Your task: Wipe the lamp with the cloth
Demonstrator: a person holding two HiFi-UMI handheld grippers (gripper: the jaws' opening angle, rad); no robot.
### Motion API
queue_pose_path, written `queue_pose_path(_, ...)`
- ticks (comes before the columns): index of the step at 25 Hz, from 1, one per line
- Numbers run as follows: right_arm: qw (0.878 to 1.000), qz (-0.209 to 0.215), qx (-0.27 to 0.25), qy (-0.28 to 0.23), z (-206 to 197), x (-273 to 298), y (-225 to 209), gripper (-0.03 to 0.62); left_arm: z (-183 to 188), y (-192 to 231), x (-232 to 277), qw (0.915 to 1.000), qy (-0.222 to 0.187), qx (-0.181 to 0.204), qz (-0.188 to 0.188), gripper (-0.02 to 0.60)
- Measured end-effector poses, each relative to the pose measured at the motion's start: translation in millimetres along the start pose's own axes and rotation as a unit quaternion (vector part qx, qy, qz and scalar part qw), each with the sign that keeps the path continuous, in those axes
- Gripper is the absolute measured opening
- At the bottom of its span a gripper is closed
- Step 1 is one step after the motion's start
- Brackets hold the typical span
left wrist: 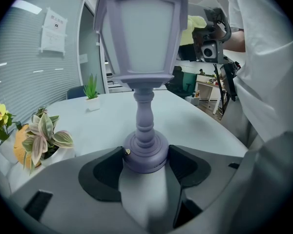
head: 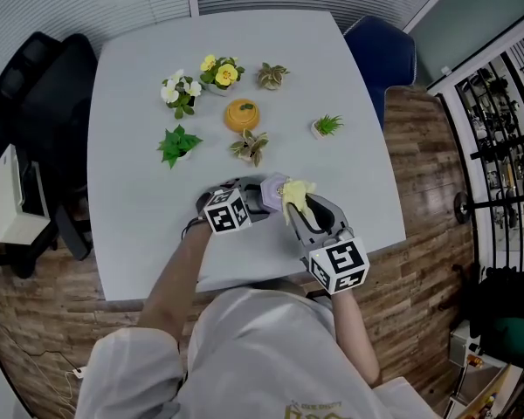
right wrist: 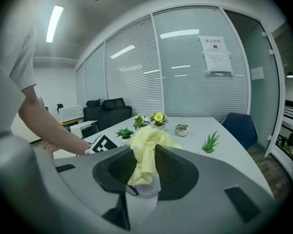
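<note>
Pale grey table (head: pixel 131 173), carrying a loose cluster of potted plants: white blooms (head: pixel 180 92) just beside yellow blooms (head: pixel 220 73), a small rosette (head: pixel 272 75), a spiky tuft (head: pixel 327 126), a broad-leaf green (head: pixel 178 144), and a striped-leaf plant (head: pixel 250 147) near an orange round object (head: pixel 242 113).

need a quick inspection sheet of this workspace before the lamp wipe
surface: grey table, bare along its front edge
job's things: purple lamp upright; yellow cloth bunched
clutter: six small potted plants and an orange round ornament mid-table
grippers: left tongs shut on the lamp's base; right tongs shut on the cloth
cables: nothing seen
surroundings: black chairs left, blue chair beyond the table, wood floor
</note>
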State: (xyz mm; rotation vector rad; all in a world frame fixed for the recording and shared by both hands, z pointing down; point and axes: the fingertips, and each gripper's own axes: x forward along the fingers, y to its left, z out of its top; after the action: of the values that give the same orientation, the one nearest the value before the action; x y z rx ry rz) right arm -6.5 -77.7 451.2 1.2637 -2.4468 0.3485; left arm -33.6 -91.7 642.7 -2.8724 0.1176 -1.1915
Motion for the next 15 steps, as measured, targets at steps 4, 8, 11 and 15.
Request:
queue_pose_path(4, 1.000, 0.006, -0.011, 0.003, 2, -1, 5, 0.126, 1, 0, 0, 1.0000, 0.001, -0.002, 0.000, 0.302)
queue_pose_path(8, 1.000, 0.009, -0.024, 0.005, 5, 0, 10, 0.126, 1, 0, 0, 1.0000, 0.001, -0.002, -0.001, 0.302)
queue_pose_path(11, 0.999, 0.012, -0.038, 0.006, 6, 1, 14, 0.126, 0, 0, -1, 1.0000, 0.001, -0.001, -0.001, 0.304)
queue_pose_path(15, 0.998, 0.018, -0.055, 0.005, 8, 1, 19, 0.126, 1, 0, -1, 1.0000, 0.001, -0.001, -0.001, 0.304)
